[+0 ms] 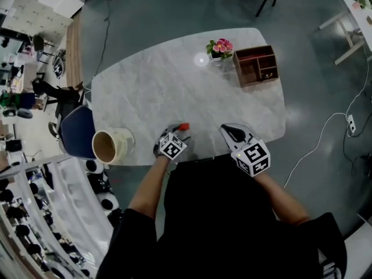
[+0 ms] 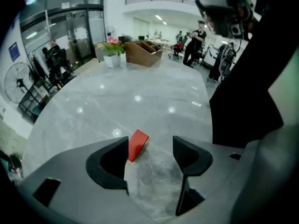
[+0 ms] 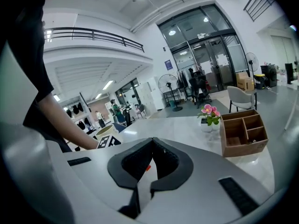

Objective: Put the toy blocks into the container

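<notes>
Progress: early stage, by my judgement; the only toy piece visible, the red block, lies on the desk, not yet gripped.
Outstanding: grip, carry and release all remain.
Block position: near desk edge, just ahead of the left hand-held gripper, close beside its left jaw.
Block orientation: flat slab; long axis runs away from that gripper, angled slightly rightwards.
Left hand-held gripper: jaws wide, pressing on nothing.
Right hand-held gripper: jaws together, empty.
Container: unclear which is meant, the wooden organiser at the far side or the cream bucket at the left edge; both stand well apart from the block.
</notes>
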Motion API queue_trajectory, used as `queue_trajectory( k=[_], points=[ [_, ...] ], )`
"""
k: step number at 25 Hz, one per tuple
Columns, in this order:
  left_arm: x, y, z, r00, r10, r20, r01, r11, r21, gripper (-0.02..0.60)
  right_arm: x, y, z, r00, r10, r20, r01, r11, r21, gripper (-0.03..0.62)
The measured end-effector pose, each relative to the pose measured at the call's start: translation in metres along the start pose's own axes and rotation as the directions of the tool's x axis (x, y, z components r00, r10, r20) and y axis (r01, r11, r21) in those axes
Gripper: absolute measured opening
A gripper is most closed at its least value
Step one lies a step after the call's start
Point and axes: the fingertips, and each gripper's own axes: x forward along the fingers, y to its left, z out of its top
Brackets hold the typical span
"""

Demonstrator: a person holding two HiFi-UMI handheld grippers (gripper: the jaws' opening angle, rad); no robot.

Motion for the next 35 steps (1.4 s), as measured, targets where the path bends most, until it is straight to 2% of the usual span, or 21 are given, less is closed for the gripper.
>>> queue_trajectory(
  k=[5,7,9,21,28,35],
  points=[
    [0.017,0.006,-0.017,0.989,-0.006,-0.150,0.032,0.984,0.175,0.273,-0.012,-0.018,-0.009,1.000,-0.027,-0.010,0.027,0.999,0.025,0.000],
    [0.019,0.007,-0.019,0.982,-0.007,-0.187,0.052,0.970,0.237,0.273,-0.016,-0.025,-0.014,0.999,-0.040,-0.020,0.041,0.999,0.035,0.000],
    [0.022,0.011,-0.017,0.980,-0.002,-0.199,0.056,0.962,0.266,0.273,-0.019,-0.030,-0.019,0.998,-0.050,-0.031,0.052,0.998,0.043,0.000],
    [0.033,0.033,-0.017,0.972,-0.009,-0.233,0.078,0.953,0.291,0.269,-0.024,-0.045,-0.016,0.995,-0.094,-0.030,0.096,0.993,0.074,0.000],
    [0.038,0.029,-0.018,0.966,-0.011,-0.258,0.100,0.937,0.336,0.141,-0.023,-0.042,-0.010,0.996,-0.088,-0.031,0.090,0.994,0.070,0.000],
    [0.031,0.023,-0.017,0.970,-0.048,-0.237,0.126,0.937,0.326,0.130,-0.017,-0.027,-0.015,0.997,-0.069,-0.042,0.072,0.995,0.075,0.000]
  ],
)
